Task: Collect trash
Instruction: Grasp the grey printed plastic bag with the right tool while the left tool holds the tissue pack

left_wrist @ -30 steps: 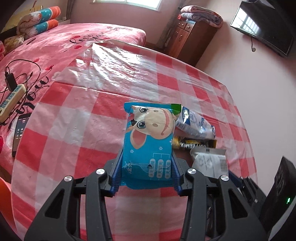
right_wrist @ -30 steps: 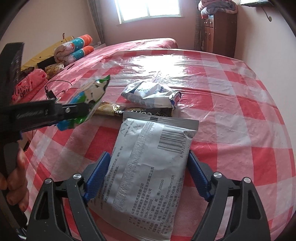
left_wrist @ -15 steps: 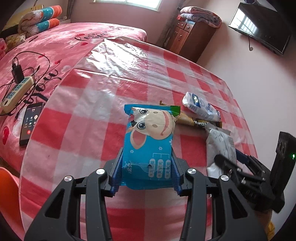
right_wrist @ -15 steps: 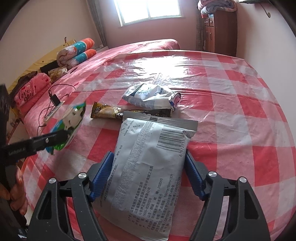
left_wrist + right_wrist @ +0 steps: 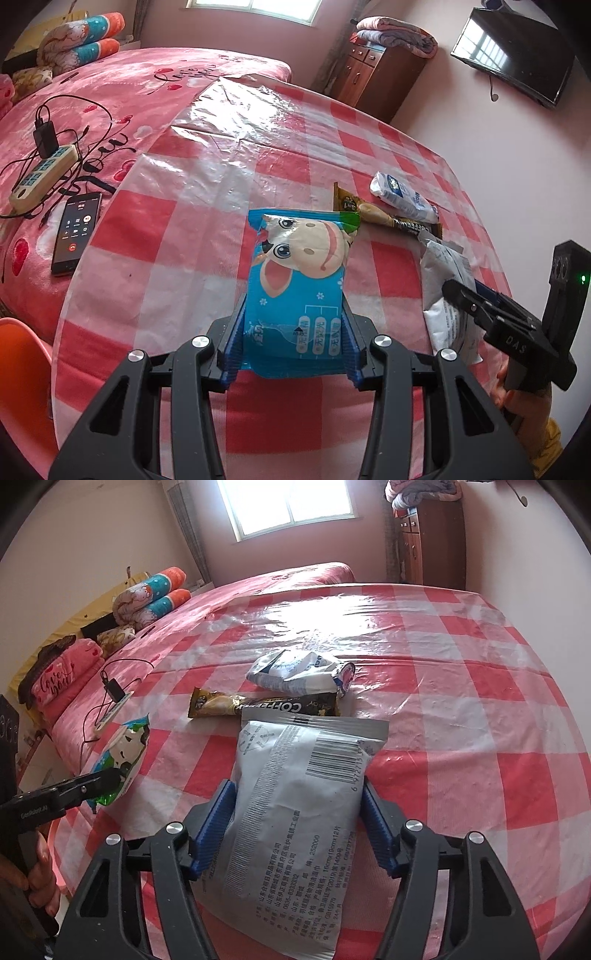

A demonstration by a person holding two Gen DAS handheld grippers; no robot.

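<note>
Gripping a blue cartoon-cow snack packet (image 5: pixel 299 295), the left gripper (image 5: pixel 293 341) had both blue pads pressed on the packet's sides and held it lifted above the red-checked tablecloth (image 5: pixel 184 258). Right gripper (image 5: pixel 299 830) straddled a grey wet-wipe pack (image 5: pixel 295 812) lying flat on the cloth, jaws closing, pads right at the pack's edges; firm grip unclear. Just beyond the grey pack lay a dark coffee stick sachet (image 5: pixel 266 705), touching its top edge, and a crumpled white-blue wrapper (image 5: pixel 299 672) behind that, overlapping the sachet. Off the cloth's left side, on the pink bedspread (image 5: pixel 110 92), sat a phone (image 5: pixel 75 232) with lit screen and a power strip (image 5: pixel 44 173) with tangled cables. Wooden cabinet (image 5: pixel 380 81) stood against the far wall.
</note>
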